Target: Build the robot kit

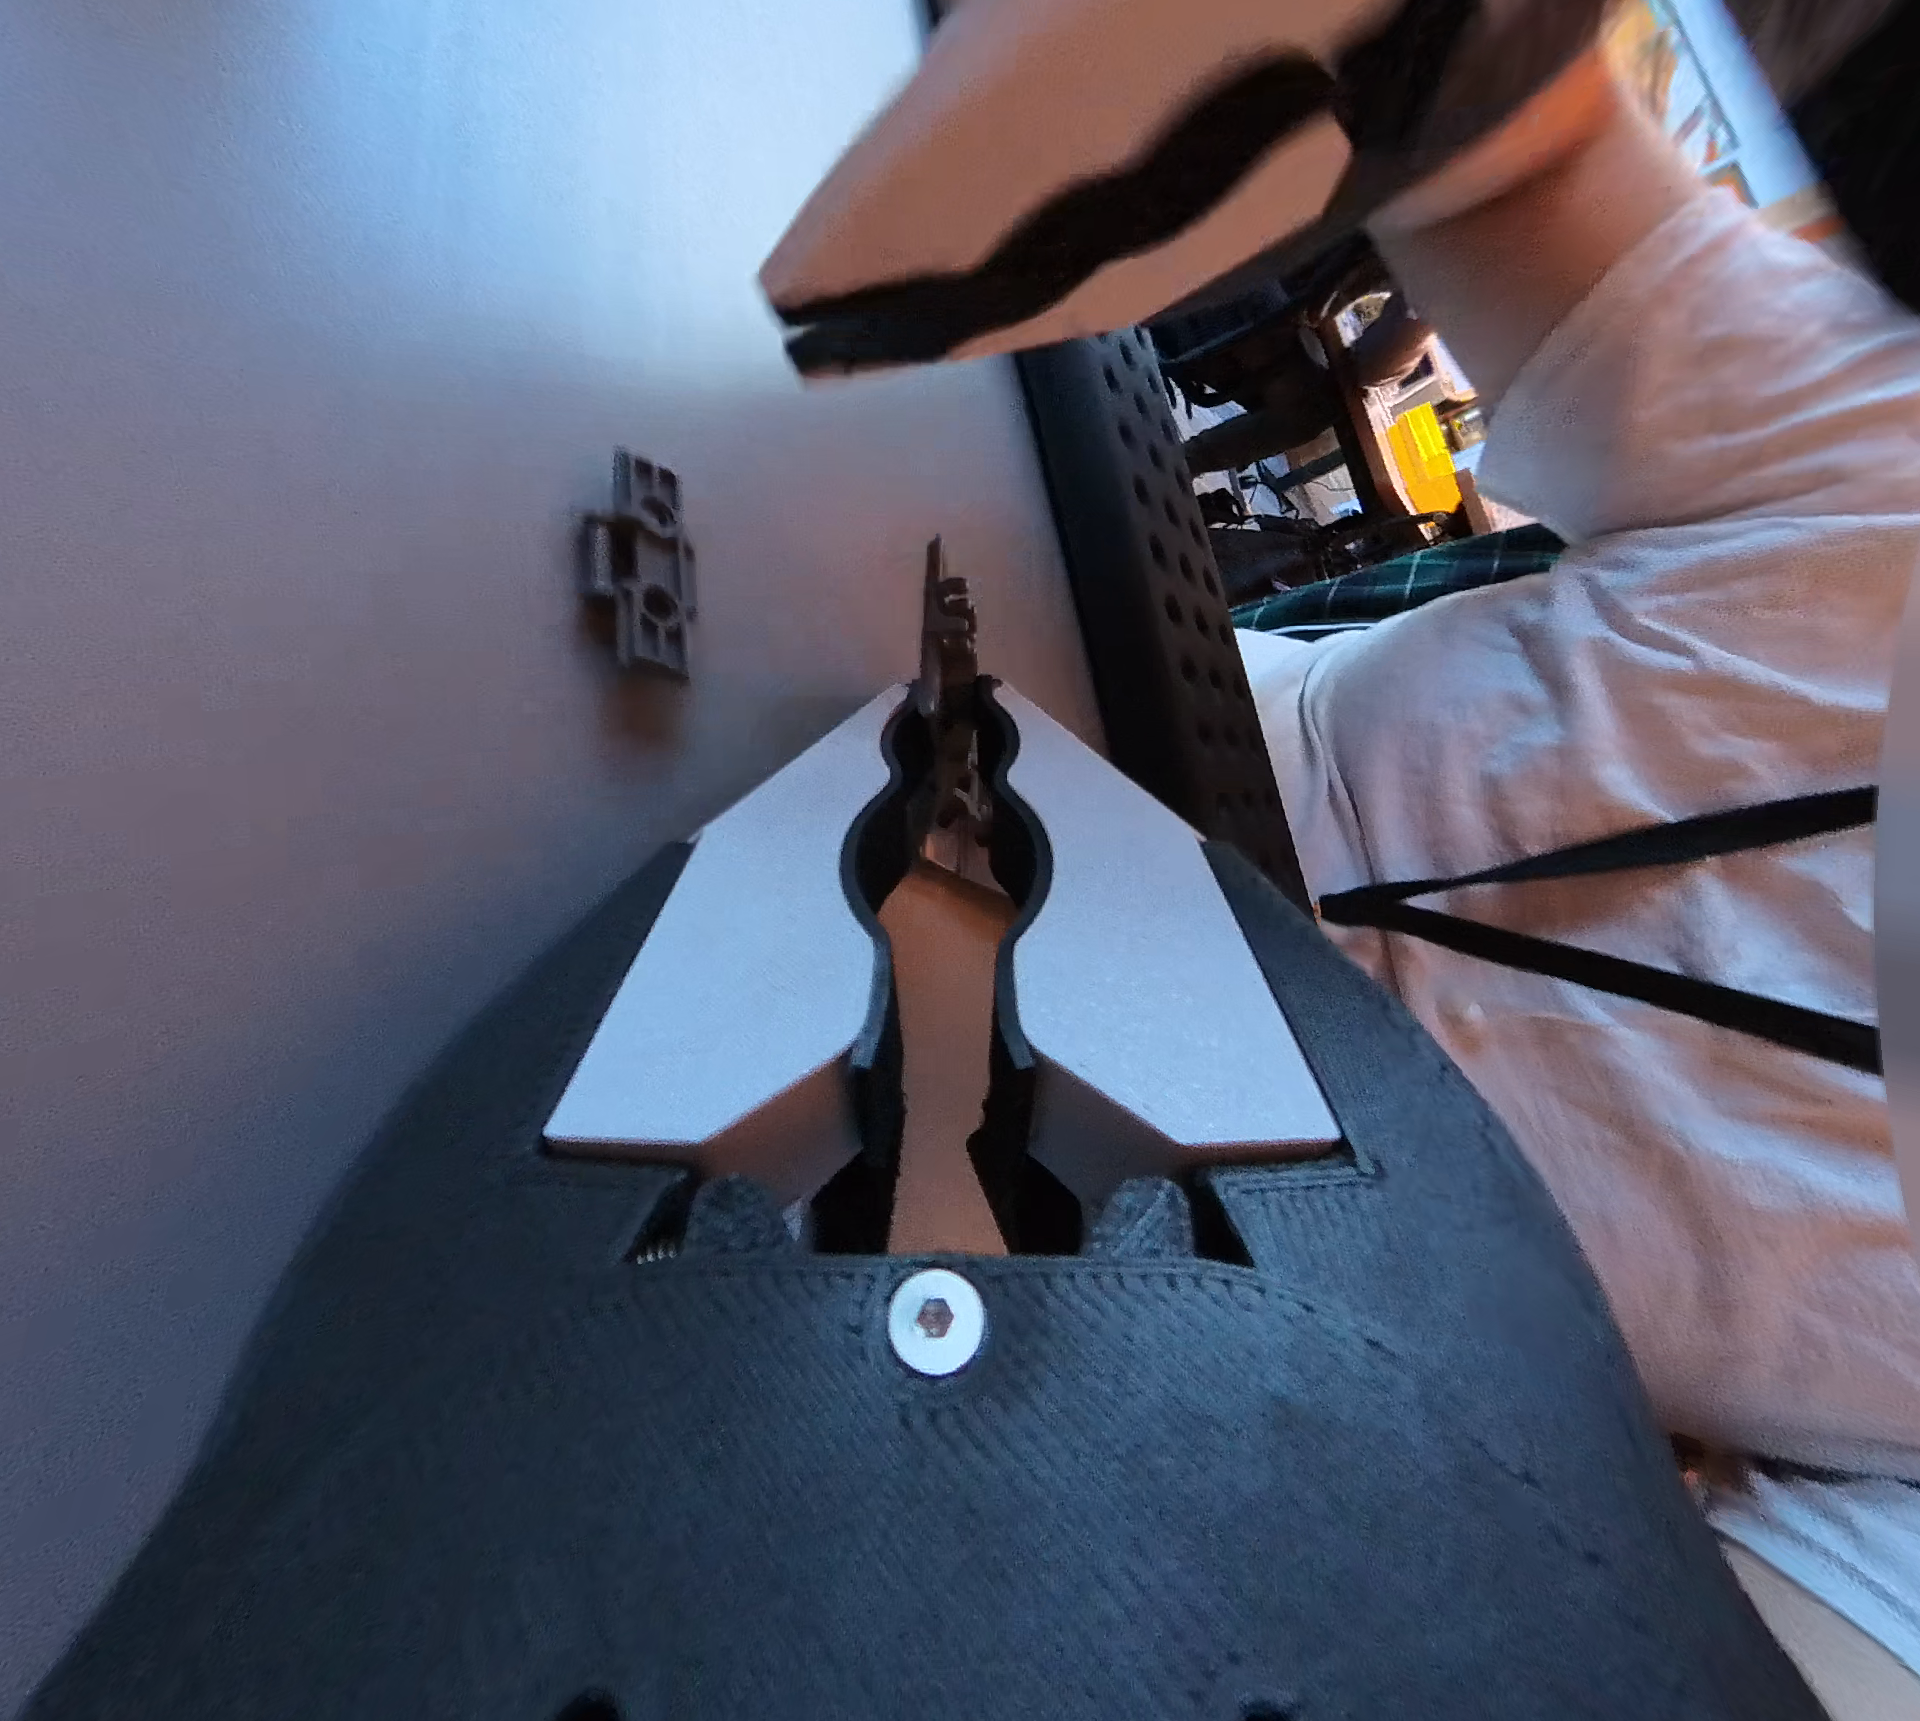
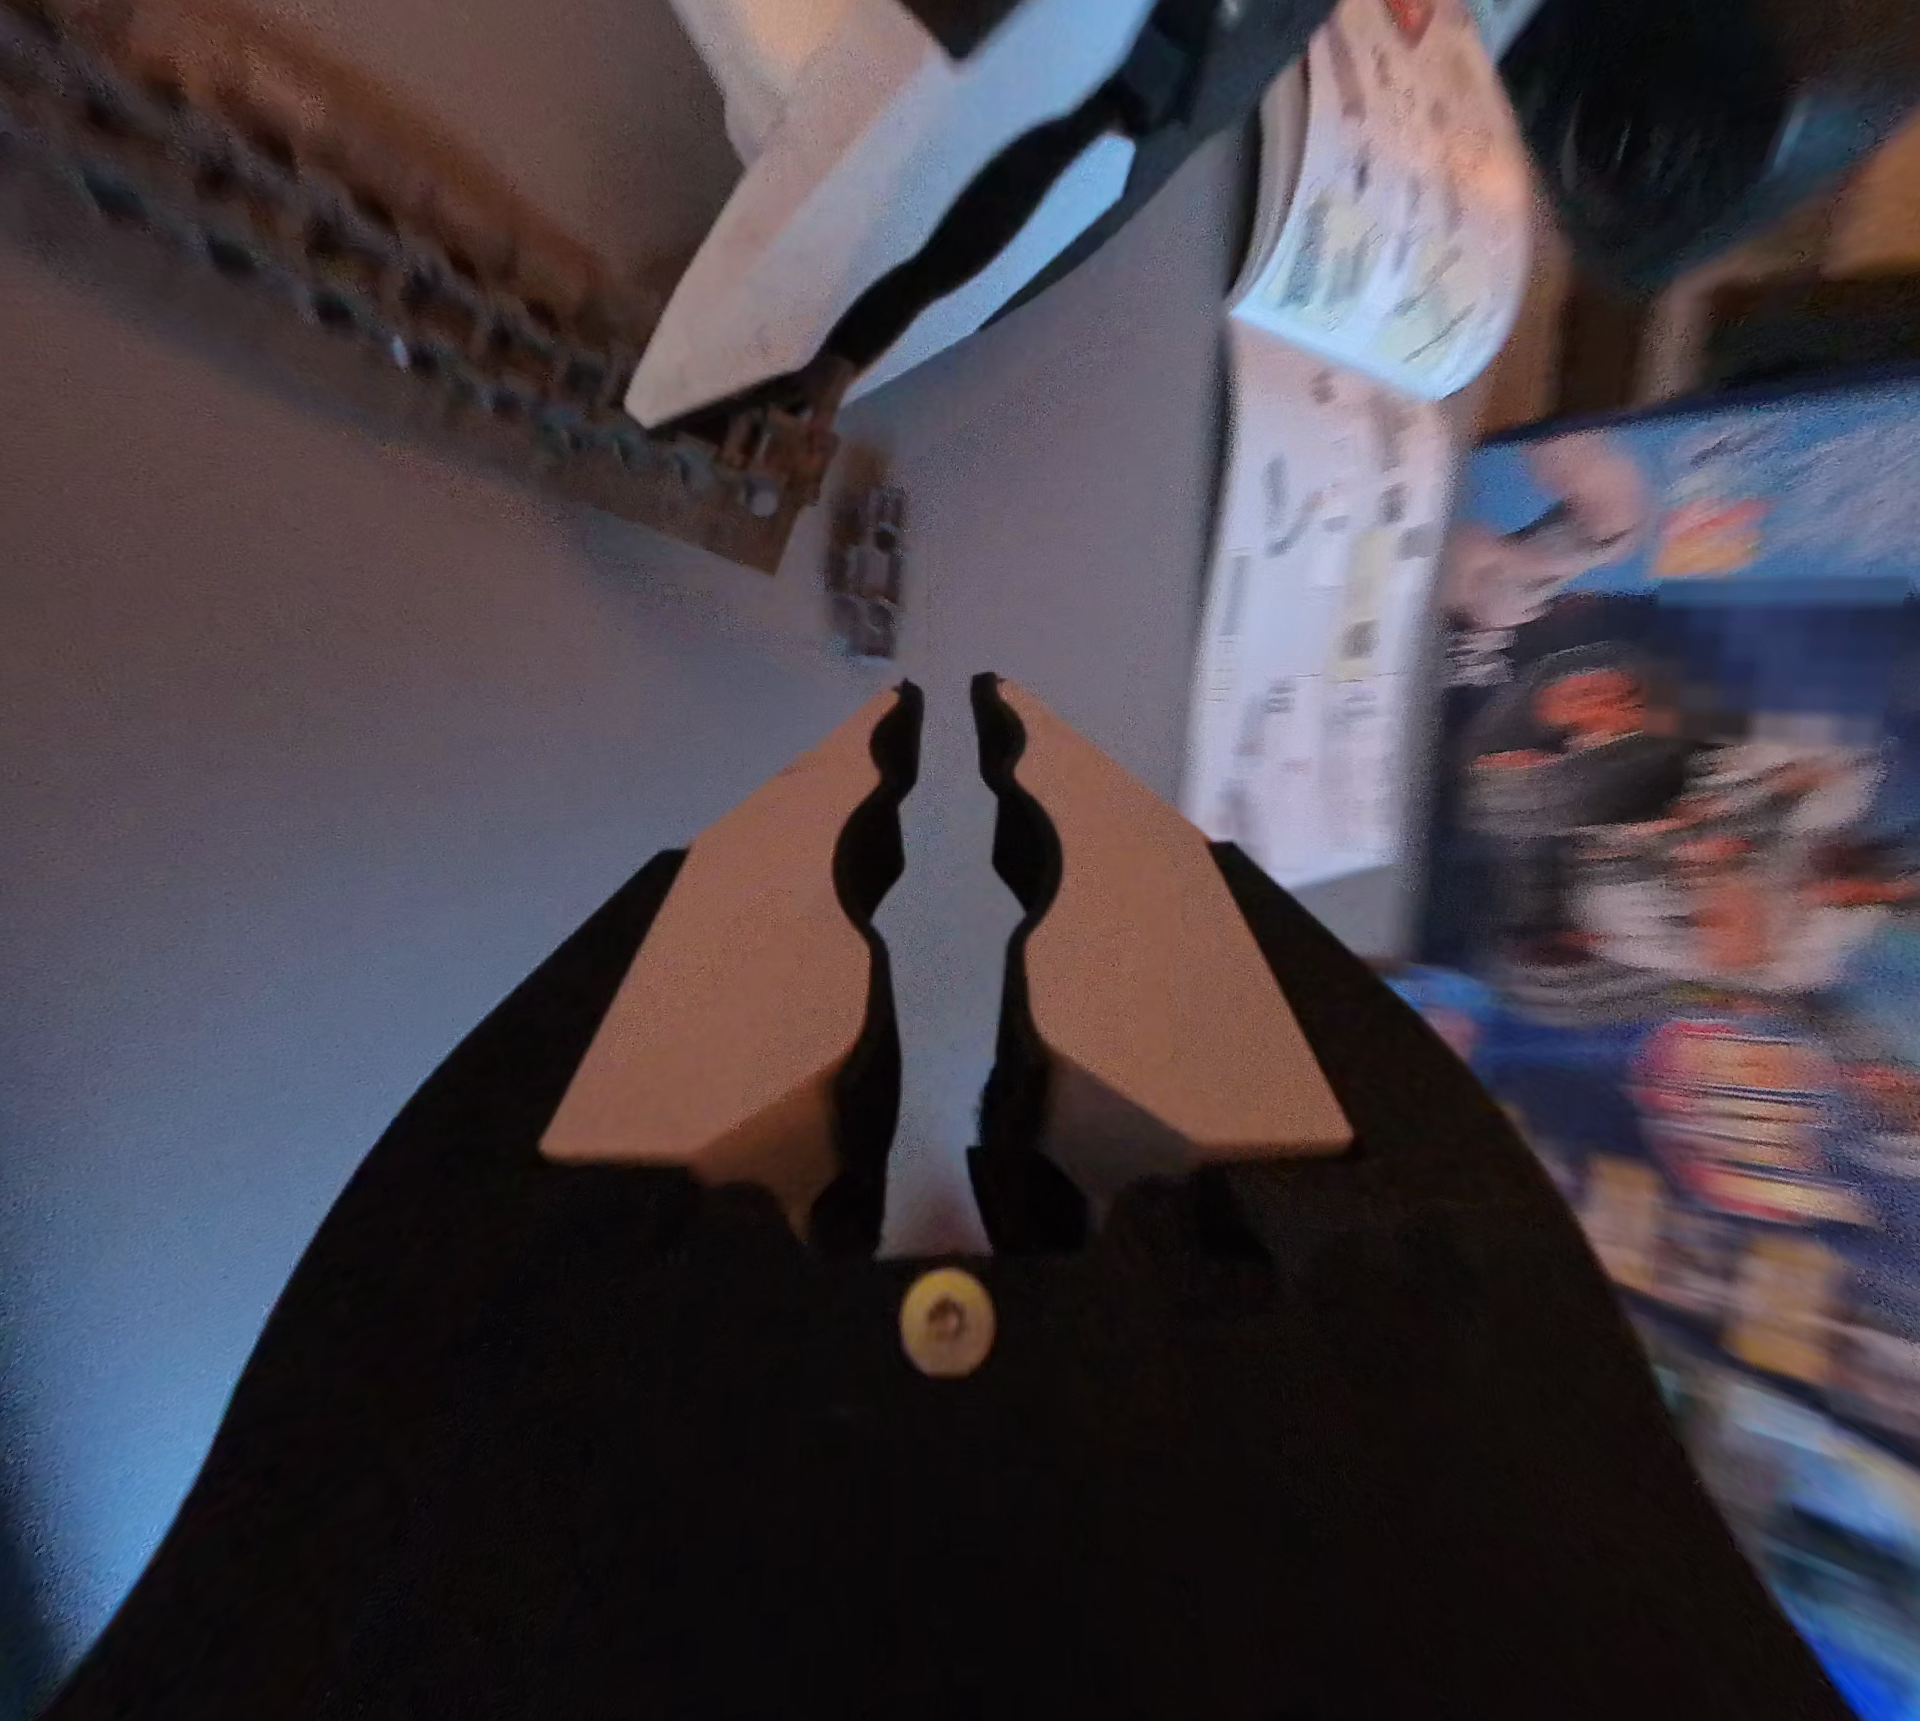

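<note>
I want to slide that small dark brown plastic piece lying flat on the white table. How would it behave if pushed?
The small brown piece looks like rigid moulded plastic with holes, so probably stiff and light. It lies flat on the table, so it should slide rather than roll or tip. Its notched outline may make it twist if nudged off-centre.

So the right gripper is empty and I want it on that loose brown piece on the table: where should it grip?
The loose brown piece lies flat and apart, so probably from above, across its narrower middle; the right gripper is open.
</note>
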